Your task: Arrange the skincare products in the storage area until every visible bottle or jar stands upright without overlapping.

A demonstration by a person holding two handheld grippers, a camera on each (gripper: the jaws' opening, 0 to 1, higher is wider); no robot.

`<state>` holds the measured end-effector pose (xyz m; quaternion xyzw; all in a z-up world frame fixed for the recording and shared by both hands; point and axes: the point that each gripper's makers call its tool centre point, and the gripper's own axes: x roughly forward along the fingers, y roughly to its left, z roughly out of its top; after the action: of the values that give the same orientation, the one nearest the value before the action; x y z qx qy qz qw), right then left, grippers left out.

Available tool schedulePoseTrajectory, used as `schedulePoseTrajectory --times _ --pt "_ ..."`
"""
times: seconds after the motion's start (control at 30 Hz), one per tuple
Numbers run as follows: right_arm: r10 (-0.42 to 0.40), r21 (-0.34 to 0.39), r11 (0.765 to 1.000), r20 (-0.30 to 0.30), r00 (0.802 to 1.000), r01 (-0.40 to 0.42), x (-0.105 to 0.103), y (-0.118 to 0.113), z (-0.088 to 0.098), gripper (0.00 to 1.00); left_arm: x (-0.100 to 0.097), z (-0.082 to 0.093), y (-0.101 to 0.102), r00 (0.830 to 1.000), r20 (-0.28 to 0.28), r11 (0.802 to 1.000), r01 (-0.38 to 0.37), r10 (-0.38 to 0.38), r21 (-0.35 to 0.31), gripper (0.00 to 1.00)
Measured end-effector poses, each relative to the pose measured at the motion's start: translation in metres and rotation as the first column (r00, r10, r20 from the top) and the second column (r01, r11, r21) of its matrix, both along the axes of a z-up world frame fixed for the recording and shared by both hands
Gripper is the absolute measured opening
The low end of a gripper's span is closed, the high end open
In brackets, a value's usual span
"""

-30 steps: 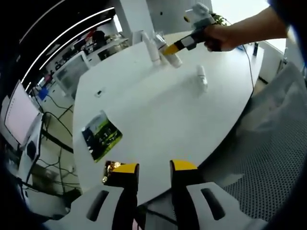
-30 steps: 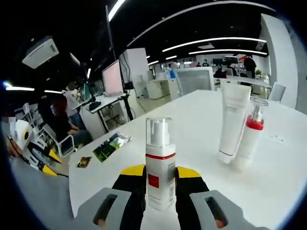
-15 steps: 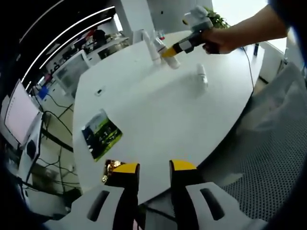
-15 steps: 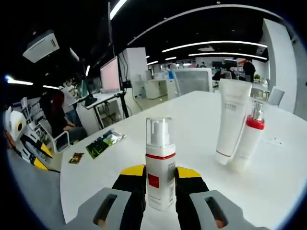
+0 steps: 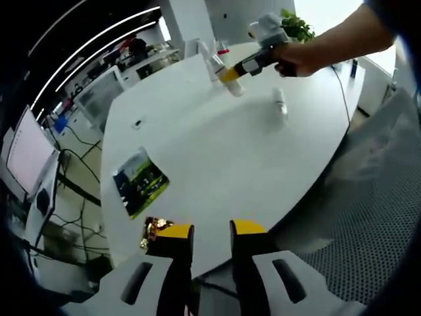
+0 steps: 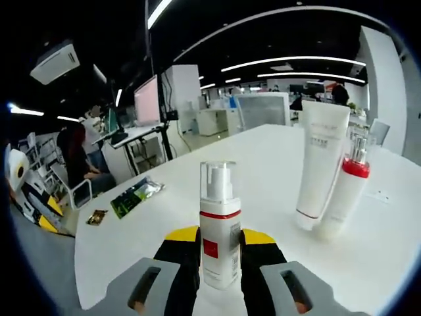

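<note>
I count two pump bottles (image 6: 220,227) (image 6: 346,194), one squeeze tube (image 6: 317,168) ahead of my gripper, and one small bottle (image 5: 280,103) lying farther off.

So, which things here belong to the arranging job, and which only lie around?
Job:
- pump bottle, held in the right claw
- white tube, upright
- red-collared bottle, beside the tube
- small bottle, lying on the table

Lying about:
- green leaflet
- small wrapper at the table edge

We see bright, even light from ceiling strips (image 6: 296,66) on the white table (image 5: 217,151); shadows soft. Fisheye bends all edges. Far office dim, slightly blurred; near bottle (image 6: 219,227) sharp.
</note>
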<state>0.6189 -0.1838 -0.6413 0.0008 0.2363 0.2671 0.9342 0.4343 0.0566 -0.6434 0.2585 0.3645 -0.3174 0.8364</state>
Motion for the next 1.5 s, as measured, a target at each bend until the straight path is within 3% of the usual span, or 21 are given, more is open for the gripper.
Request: schedulePoseTrajectory --times 0.23,0.4,0.73,0.93,1.5 --pt "0.034 -0.034 0.999 -0.004 0.999 -0.034 0.0 0.008 -0.002 0.16 0.002 0.002 0.003 1.0 0.011 1.0 -0.023 0.023 -0.004 0.2" --pt "-0.012 -0.032 0.999 0.059 0.998 0.014 0.011 -0.005 0.004 0.16 0.002 0.001 0.004 1.0 0.008 1.0 -0.02 0.02 0.003 0.19" --pt "-0.07 -0.031 0.997 0.052 0.996 0.072 0.011 -0.021 -0.001 0.16 0.0 0.001 0.003 1.0 0.004 1.0 -0.014 0.014 0.0 0.16" --pt "-0.068 -0.048 0.996 0.112 0.991 0.074 0.01 -0.023 -0.002 0.16 -0.001 -0.001 0.003 1.0 -0.006 1.0 -0.005 0.005 0.004 0.15" --pt "-0.109 -0.037 0.993 0.163 0.981 0.116 0.034 -0.03 -0.011 0.15 -0.002 -0.005 0.006 1.0 -0.024 1.0 -0.002 0.003 0.019 0.12"
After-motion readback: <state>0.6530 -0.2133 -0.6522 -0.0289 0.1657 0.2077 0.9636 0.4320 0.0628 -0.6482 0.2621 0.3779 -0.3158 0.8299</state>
